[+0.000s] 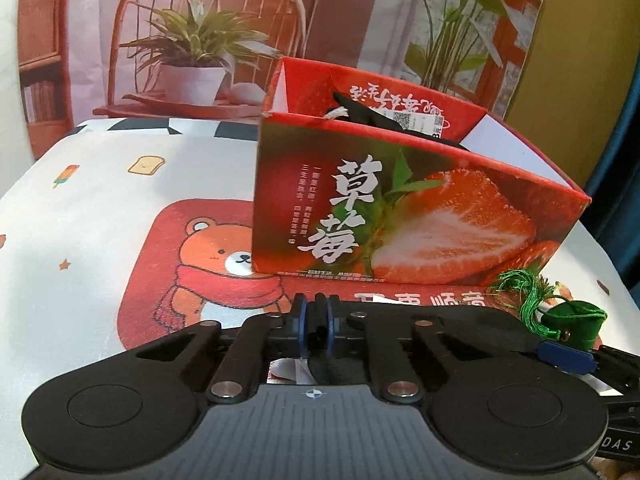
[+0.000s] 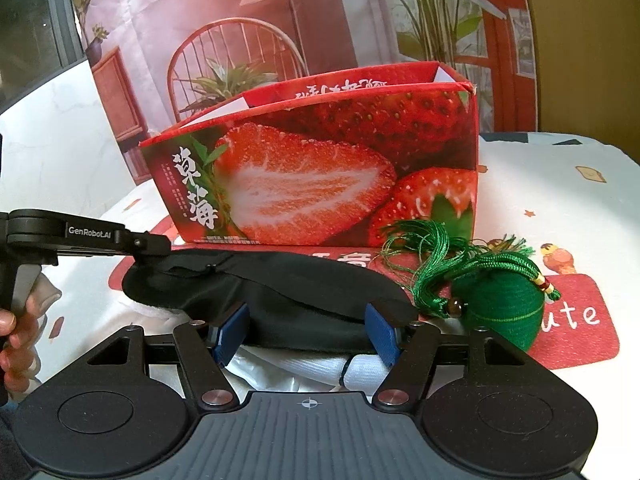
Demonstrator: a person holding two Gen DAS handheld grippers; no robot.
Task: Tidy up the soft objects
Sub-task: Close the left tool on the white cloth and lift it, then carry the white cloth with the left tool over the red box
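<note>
Left view: my left gripper (image 1: 316, 312) is clenched, blue pads together, with a dark sliver of the mask (image 1: 320, 368) pinched between them lower down, or so it looks; most of the cloth is hidden under my own linkage. The box (image 1: 400, 216) stands just ahead, open-topped, with something black and tagged already inside. The green pouch (image 1: 576, 320) lies off to the right on the mat. If my pinch has only a thin edge, I judge the mask could slip out on the lift.

Right view: my right gripper (image 2: 308, 336) stands released, pads wide apart on either side of the mask (image 2: 264, 284), not pressing it. The mask lies flat on the mat in front of the box (image 2: 320, 168), with the left gripper's finger (image 2: 132, 244) on its far-left end. White cloth (image 2: 304, 364) sits beneath. The pouch (image 2: 500, 304) and its tassel touch the mask's right end; closing here may snag the threads or scoop the white cloth too.
</note>
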